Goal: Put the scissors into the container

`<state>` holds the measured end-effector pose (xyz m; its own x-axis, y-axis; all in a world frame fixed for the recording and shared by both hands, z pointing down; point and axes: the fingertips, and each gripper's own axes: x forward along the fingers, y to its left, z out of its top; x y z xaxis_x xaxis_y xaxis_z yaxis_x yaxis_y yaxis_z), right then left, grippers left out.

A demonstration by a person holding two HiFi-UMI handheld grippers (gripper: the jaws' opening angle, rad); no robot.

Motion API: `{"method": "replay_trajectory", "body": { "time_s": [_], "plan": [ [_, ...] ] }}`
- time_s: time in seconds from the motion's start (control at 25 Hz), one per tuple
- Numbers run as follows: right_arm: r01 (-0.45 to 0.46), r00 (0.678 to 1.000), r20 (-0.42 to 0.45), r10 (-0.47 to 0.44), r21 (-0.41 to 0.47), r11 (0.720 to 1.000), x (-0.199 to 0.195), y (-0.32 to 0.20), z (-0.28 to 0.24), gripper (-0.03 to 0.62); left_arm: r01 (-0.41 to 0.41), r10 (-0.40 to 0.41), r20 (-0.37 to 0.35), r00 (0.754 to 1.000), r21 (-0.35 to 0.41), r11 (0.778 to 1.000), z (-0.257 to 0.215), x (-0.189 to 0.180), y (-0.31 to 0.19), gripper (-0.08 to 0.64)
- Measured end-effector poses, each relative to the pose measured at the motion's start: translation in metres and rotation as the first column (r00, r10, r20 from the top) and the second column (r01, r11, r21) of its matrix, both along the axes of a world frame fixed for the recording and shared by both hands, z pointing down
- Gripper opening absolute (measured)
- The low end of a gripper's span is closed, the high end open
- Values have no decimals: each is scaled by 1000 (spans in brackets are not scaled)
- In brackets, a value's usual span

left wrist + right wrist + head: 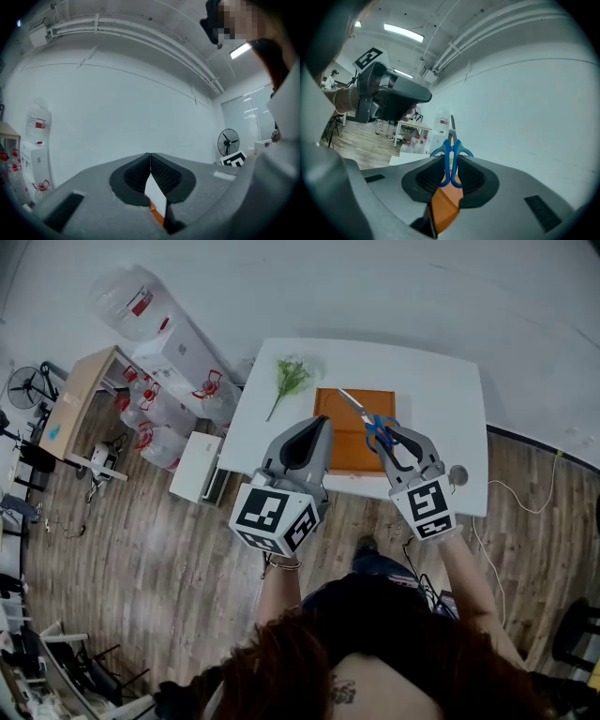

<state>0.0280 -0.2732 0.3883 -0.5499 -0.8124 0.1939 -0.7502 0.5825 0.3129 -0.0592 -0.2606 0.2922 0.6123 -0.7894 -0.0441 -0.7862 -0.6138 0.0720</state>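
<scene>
Blue-handled scissors (pixel 367 418) hang in the air over the orange container (pixel 345 442), blades pointing up and to the left. My right gripper (pixel 382 434) is shut on their handles; in the right gripper view the blue loops (pixel 451 161) sit pinched between the dark pads, steel blades rising above. My left gripper (pixel 321 421) is shut and holds nothing, raised above the container's left part. The left gripper view shows its pads (pixel 161 173) meeting, a sliver of white table and orange container in the gap below.
The white table (pixel 422 390) carries a green plant sprig (pixel 289 377) at its far left and a small round grey object (pixel 457 474) near its right front edge. Water jugs and a dispenser (pixel 169 352) stand on the wooden floor to the left.
</scene>
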Motion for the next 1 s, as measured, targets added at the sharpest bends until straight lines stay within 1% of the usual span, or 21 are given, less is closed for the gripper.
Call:
{"method": "replay_trajectory", "body": {
  "time_s": [0.28, 0.48, 0.68, 1.0],
  "plan": [
    [46, 995, -88, -48, -25, 999, -2, -16, 29, 81, 19, -19, -4, 1000, -12, 1000, 6, 1, -14, 17],
    [73, 985, -152, -80, -48, 996, -5, -27, 47, 81, 32, -32, -3, 999, -19, 999, 7, -1, -24, 17],
    [96, 975, -195, -109, -79, 992, -7, -38, 70, 81, 52, -52, -3, 999, -25, 998, 10, -5, -35, 16],
    [139, 940, -297, -169, -122, 983, -9, -54, 113, 81, 59, -59, 6, 998, -40, 997, 18, -1, -52, 16]
  ]
}}
